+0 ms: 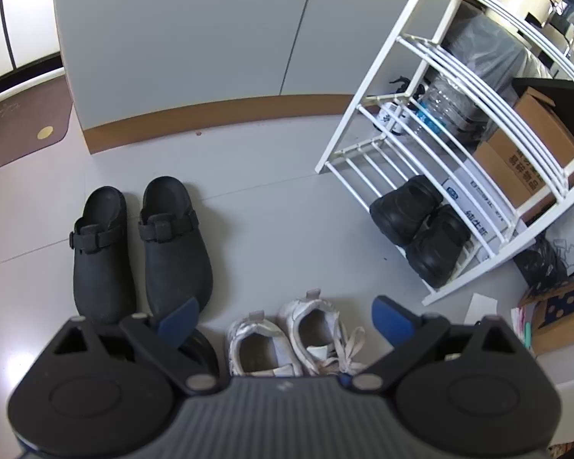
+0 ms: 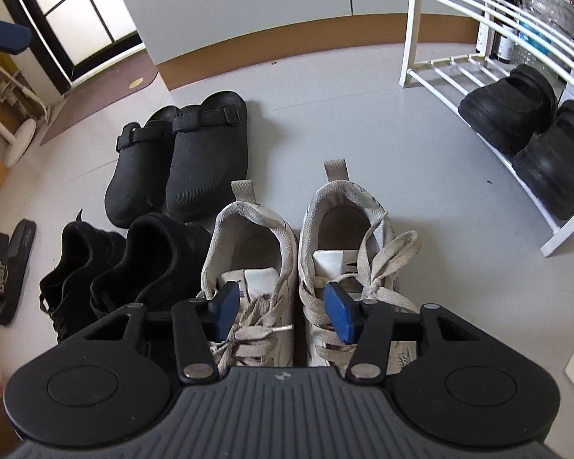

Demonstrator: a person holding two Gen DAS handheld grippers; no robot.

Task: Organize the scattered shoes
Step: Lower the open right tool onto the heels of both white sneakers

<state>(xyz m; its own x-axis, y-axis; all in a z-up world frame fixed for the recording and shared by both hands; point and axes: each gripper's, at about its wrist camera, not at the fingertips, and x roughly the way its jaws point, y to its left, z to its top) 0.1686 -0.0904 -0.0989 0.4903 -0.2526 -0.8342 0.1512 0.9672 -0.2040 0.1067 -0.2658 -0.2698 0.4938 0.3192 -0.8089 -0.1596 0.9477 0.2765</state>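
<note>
A pair of worn white sneakers [image 2: 306, 267] stands side by side on the grey floor, heels away from me. My right gripper [image 2: 283, 311] hangs open just above their laces, its blue pads straddling the inner sides of both shoes. The same white sneakers [image 1: 287, 340] show low in the left wrist view, where my left gripper [image 1: 283, 319] is open and higher above the floor. Black clogs [image 1: 141, 244] sit left of them; the black clogs [image 2: 183, 157] lie behind a black suede pair [image 2: 126, 271]. Chunky black shoes [image 1: 421, 225] rest on the white rack [image 1: 363, 168].
The rack's [image 2: 436, 72] upper shelves hold nothing; behind it are cardboard boxes [image 1: 524, 160] and a water bottle [image 1: 444, 103]. Black slides [image 2: 7, 271] lie far left. A brown mat [image 1: 19, 126] lies by the door. A polka-dot box [image 1: 562, 306] sits right.
</note>
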